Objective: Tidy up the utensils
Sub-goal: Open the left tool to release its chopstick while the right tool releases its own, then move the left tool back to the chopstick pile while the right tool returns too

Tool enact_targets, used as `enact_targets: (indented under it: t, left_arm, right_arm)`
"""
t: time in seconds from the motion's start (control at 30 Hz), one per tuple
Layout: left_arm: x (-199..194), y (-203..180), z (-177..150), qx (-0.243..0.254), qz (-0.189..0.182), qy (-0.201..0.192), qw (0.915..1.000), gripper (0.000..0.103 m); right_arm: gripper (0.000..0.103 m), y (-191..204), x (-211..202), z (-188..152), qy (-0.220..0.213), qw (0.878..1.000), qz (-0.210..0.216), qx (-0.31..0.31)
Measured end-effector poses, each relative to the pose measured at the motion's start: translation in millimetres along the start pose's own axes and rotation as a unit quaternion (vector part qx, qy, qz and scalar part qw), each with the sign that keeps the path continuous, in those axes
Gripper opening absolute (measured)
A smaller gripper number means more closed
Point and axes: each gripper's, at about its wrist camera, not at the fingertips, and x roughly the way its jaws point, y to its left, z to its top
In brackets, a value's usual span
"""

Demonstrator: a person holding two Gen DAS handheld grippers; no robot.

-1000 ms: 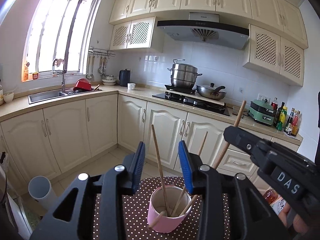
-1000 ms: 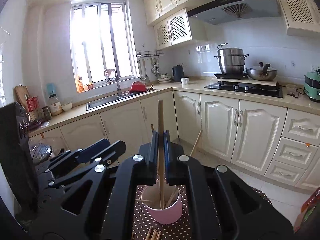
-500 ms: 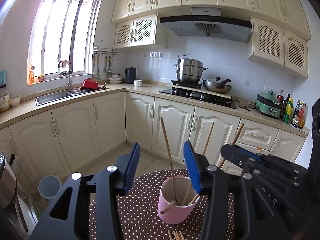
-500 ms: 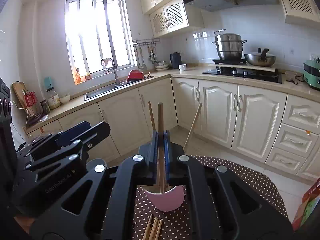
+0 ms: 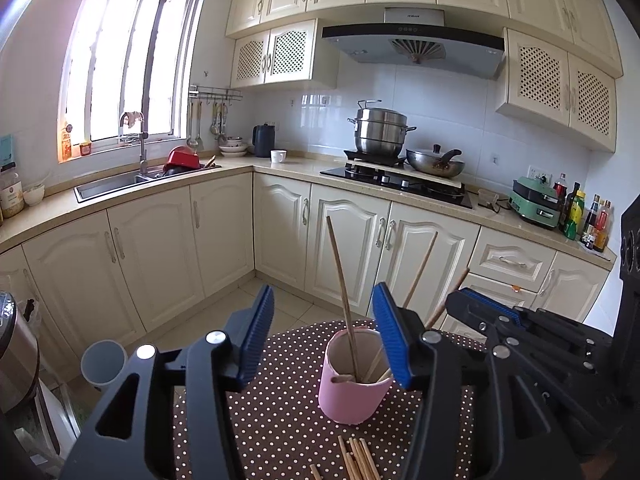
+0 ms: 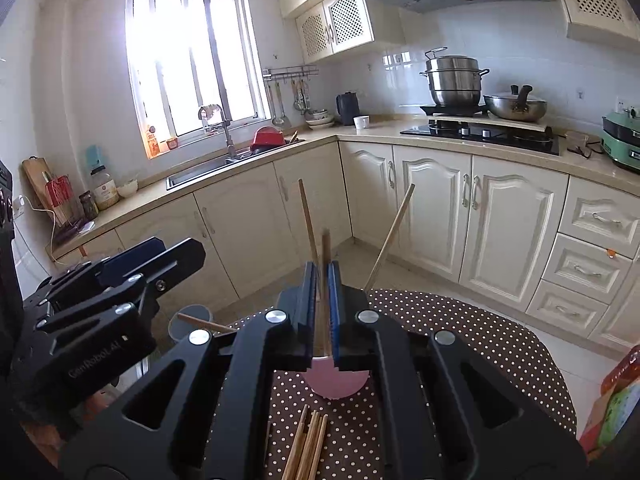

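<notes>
A pink cup [image 5: 354, 376] stands on a brown polka-dot table [image 5: 272, 420] and holds several wooden chopsticks [image 5: 342, 280]. My left gripper [image 5: 324, 340] is open, its blue pads either side of the cup, a little in front of it. My right gripper [image 6: 323, 284] is shut on one chopstick [image 6: 326, 248], held upright over the cup [image 6: 334, 380]. It also shows at the right of the left wrist view [image 5: 480, 312]. A bundle of loose chopsticks [image 6: 306, 444] lies on the table in front of the cup.
Cream kitchen cabinets [image 5: 348, 236] run behind the table. A counter carries a sink [image 5: 108, 184], a hob with pots [image 5: 380, 136] and bottles [image 5: 580, 216]. A grey bin [image 5: 104, 360] stands on the floor at left. A colourful box [image 6: 616, 400] sits at the table's right.
Both grippers have drawn back and up from the cup, so more table and the loose bundle show. The right gripper still grips its chopstick, now lower in the jaws.
</notes>
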Motion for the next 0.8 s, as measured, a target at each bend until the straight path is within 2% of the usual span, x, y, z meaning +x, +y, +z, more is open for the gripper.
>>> enact_targets:
  t: [0.27,0.53,0.67,0.8]
  left_arm:
    - [-22.1,4.5,-6.2,-0.004,0.002,0.004,1.0,0.052]
    - [-40.9,7.9,-26.6,-0.009,0.001,0.02,0.9998,0.053]
    - [-43.9,8.8,-45.5,-0.012,0.001,0.043,0.999,0.053]
    - [-37.0,11.9,-70.3,-0.02,0.003,0.082,0.9964,0.053]
  right_arm:
    - [0.007,2.5,-20.8,-5.3,0.0,1.0,0.0,0.003]
    - [0.007,7.7,-38.5,-20.1,0.008,1.0,0.004,-0.001]
    - [0.007,9.4,-42.8,-33.3,0.018,1.0,0.01,-0.003]
    - [0.007,9.7,-38.9,-58.7,0.045,0.999,0.013,-0.005]
